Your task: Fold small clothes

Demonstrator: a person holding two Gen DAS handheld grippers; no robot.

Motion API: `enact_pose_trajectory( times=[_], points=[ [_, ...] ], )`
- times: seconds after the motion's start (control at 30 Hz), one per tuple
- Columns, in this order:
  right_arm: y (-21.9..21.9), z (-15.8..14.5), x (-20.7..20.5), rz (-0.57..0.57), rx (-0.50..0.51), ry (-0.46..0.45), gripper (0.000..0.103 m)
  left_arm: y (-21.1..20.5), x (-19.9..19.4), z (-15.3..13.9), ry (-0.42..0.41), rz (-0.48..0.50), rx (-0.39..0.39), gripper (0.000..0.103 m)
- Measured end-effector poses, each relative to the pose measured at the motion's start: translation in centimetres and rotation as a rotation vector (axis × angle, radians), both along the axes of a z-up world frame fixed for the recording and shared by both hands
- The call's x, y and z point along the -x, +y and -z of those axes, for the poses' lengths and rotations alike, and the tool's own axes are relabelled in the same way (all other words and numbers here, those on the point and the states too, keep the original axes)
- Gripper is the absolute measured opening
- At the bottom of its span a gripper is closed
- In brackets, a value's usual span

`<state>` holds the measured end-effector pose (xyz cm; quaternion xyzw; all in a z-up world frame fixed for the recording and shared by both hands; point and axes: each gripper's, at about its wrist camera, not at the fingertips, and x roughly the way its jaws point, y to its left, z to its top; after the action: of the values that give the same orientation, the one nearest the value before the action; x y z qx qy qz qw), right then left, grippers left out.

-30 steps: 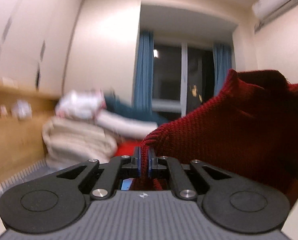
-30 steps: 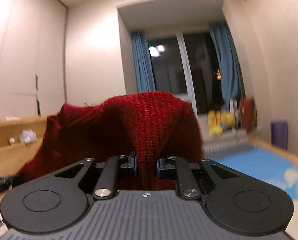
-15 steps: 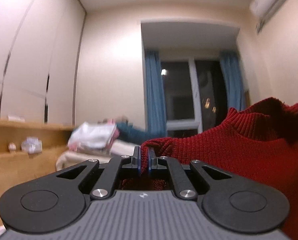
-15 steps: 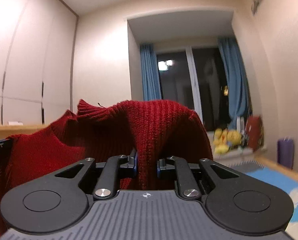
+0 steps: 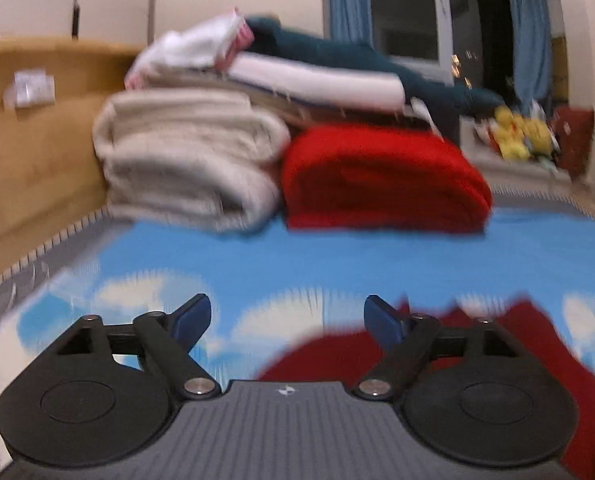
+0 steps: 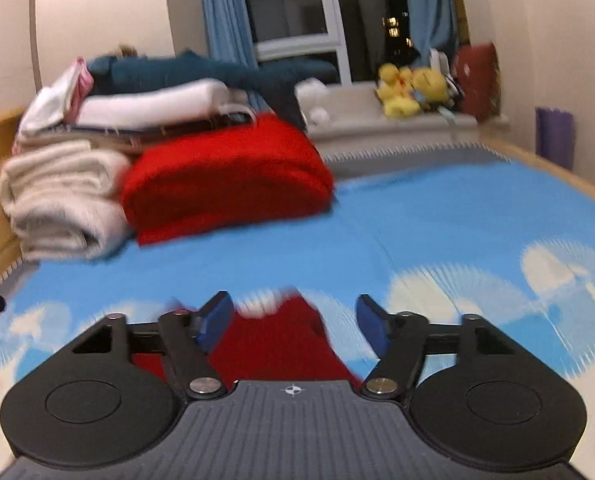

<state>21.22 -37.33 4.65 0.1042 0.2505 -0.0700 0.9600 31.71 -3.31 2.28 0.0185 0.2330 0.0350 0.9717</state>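
Blue cloud-print bedding [image 5: 337, 256] carries a stack of folded laundry [image 5: 201, 152] at its far end. Left gripper [image 5: 286, 317] hangs spread wide, holding nothing. Right gripper [image 6: 293, 314] is likewise spread. Dark red sweater [image 6: 281, 344] lies on the bedding beneath both; blur hides its long axis and heading.

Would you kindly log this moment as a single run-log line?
left gripper: open | right gripper: open | dark red sweater: on cloud-print sheet, ungripped
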Motion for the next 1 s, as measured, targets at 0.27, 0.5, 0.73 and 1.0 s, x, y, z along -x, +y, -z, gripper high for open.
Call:
enact_pose_trajectory(
  times=[0.27,0.5,0.73,1.0],
  points=[
    [-7.7,10.2,10.3,0.329,-0.381,0.21,0.075,1.8,13.2,6.6,0.281,0.001,0.07,0.089],
    [-5.3,14.4,10.4,0.279,-0.397,0.482,0.058,1.5,14.4,12.3,0.478,0.058,-0.157,0.089],
    [2.6,9.2,12.0,0.066,-0.316,0.336,0.007,6.6,11.7,12.2,0.548,0.0,0.008,0.043],
    [12.6,10.2,10.1,-0.302,-0.355,0.434,0.008,9.7,11.0,11.9,0.547,-0.087,0.015,0.048]
  ],
)
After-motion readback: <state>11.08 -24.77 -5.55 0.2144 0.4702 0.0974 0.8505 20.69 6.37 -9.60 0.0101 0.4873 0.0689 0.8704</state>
